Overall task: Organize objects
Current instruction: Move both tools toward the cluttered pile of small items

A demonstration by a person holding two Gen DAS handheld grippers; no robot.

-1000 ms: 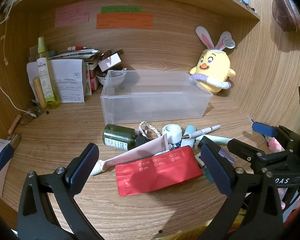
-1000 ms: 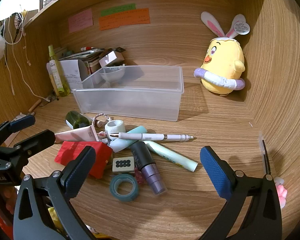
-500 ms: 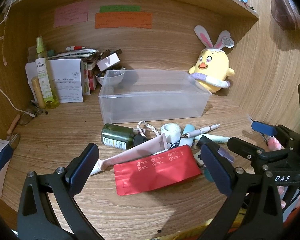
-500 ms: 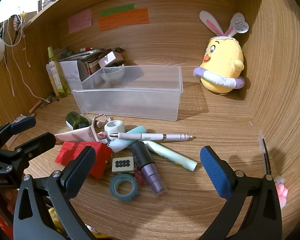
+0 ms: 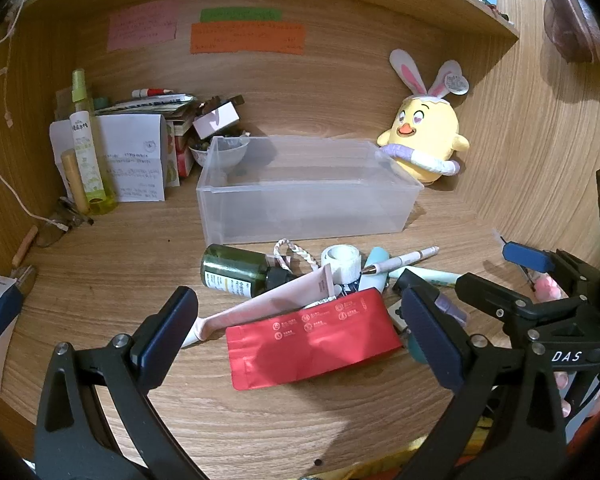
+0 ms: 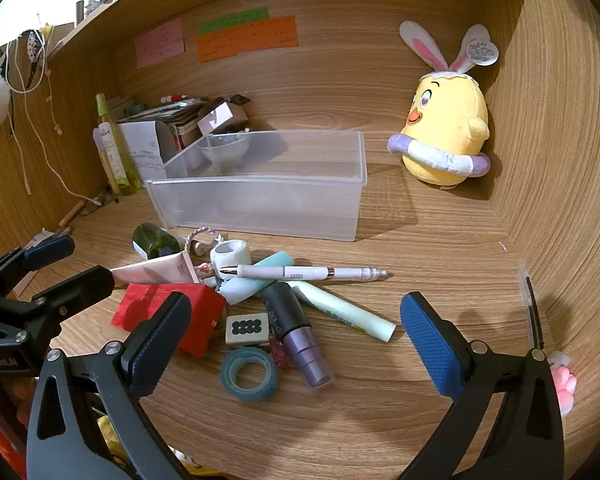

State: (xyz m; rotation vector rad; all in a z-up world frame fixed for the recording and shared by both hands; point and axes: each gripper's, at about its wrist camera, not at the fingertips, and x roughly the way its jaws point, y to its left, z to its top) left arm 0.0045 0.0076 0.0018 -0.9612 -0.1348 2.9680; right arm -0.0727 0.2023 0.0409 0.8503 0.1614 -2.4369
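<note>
Left wrist view: the left gripper (image 5: pixel 300 328) hangs wide open and empty above a red pouch (image 5: pixel 312 338); a pink tube (image 5: pixel 268 302) and green bottle (image 5: pixel 236 270) lie just behind it; the clear bin (image 5: pixel 306 194) stands beyond the pile. The right gripper (image 6: pixel 296 328), equally spread and empty, hovers over a purple-capped marker (image 6: pixel 298 334), teal tape ring (image 6: pixel 250 374) and white pen (image 6: pixel 304 272).

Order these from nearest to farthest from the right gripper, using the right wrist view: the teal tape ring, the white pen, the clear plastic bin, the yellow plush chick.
From the right gripper:
1. Teal tape ring, just ahead, left of centre.
2. White pen, lying across the top of the pile.
3. Clear plastic bin, behind the pile.
4. Yellow plush chick, in the far right corner.
</note>
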